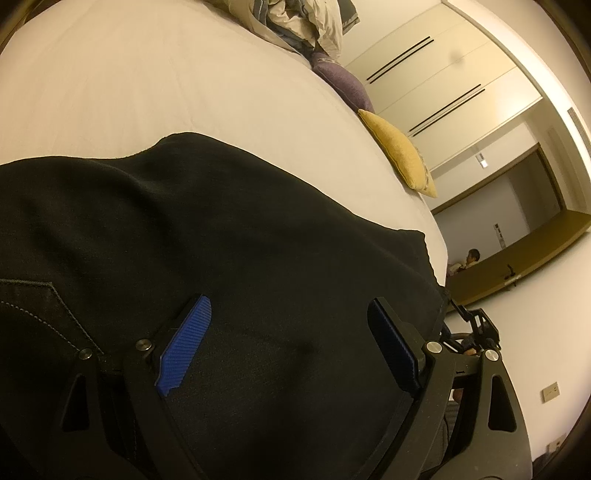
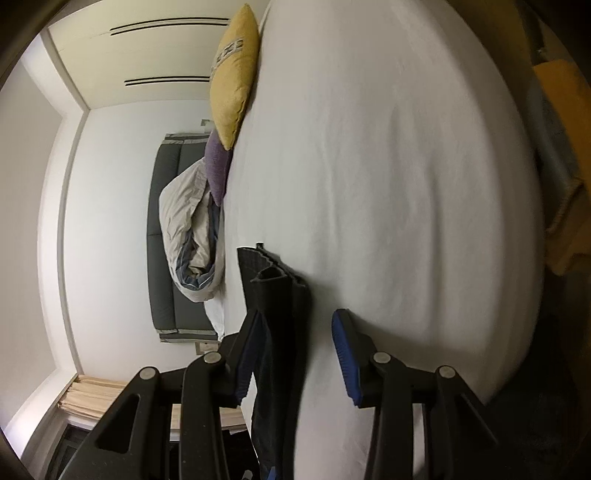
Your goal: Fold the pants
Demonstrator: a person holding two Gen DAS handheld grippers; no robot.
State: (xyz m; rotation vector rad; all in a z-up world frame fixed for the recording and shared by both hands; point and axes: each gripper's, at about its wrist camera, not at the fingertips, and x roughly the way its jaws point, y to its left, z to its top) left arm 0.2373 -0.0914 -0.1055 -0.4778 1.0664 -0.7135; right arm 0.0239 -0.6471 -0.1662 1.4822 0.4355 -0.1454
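Observation:
Black pants (image 1: 221, 229) lie spread on the white bed (image 1: 166, 81), with a stitched pocket at the lower left. My left gripper (image 1: 290, 332) hovers over the cloth with its blue pads (image 1: 186, 345) wide apart, so it is open and grips nothing. In the right wrist view the hem end of the pants (image 2: 275, 284) lies folded at the edge of the bed (image 2: 388, 184). My right gripper (image 2: 297, 354) is open around it. The left pad (image 2: 251, 354) is against the cloth and the other pad stands clear of it.
A yellow cushion (image 1: 399, 151) (image 2: 234, 77), a purple cushion (image 1: 345, 85) (image 2: 218, 166) and a crumpled duvet (image 1: 306, 22) (image 2: 192, 229) line the far side of the bed. A grey headboard (image 2: 166, 221) and white wardrobe doors (image 1: 443, 74) stand beyond. A person (image 1: 471, 258) sits far off.

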